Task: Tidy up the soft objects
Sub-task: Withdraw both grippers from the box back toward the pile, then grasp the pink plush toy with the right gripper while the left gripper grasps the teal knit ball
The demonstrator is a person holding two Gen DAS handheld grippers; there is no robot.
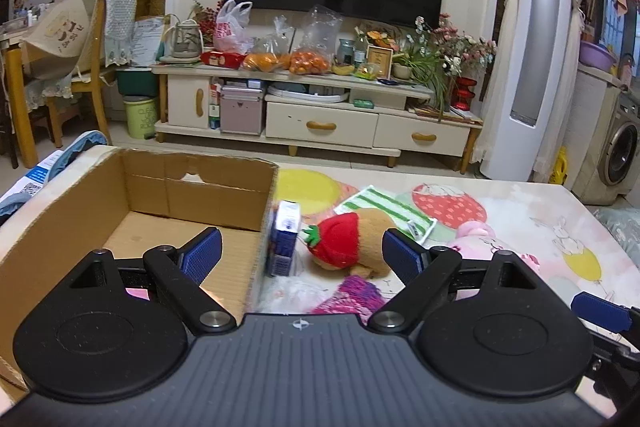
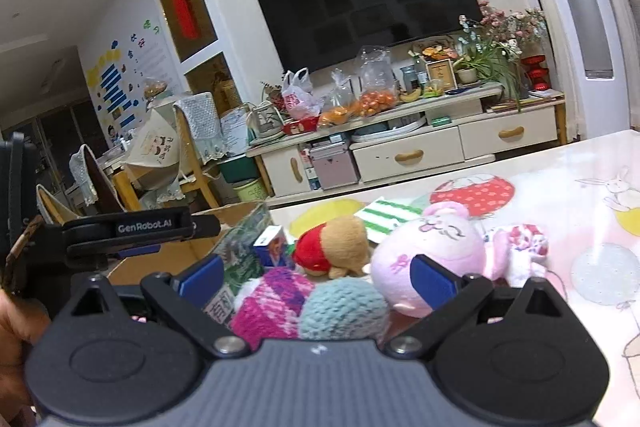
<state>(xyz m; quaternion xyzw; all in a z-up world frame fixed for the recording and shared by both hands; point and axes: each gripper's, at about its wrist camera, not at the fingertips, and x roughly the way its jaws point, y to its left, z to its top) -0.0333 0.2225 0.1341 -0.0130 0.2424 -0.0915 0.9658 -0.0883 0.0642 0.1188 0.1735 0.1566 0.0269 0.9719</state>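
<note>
A: Jaws wide on the left gripper [image 1: 301, 254], nothing between the blue pads, hanging over the right wall of the open cardboard box [image 1: 72, 211].

B: And the brown plush with the strawberry hat [image 1: 352, 243] lies on its side on the patterned tablecloth [image 1: 540, 211], just right of the box. Long axis runs left to right, hat end toward the box.

A: Small blue carton [image 1: 285, 241] stands upright between plush and box wall.

B: Over to the right wrist view. Right gripper [image 2: 318, 277] spread wide too, gripping nothing, with a pink knitted ball [image 2: 270, 301] and a teal knitted ball [image 2: 344, 309] just under it, side by side.

A: Teal one never shows in the left view. Neither does the full pink bunny plush [image 2: 430, 253], face up beside the brown one.

B: Green striped cloth [image 2: 386, 213] lies flat behind them.
</note>
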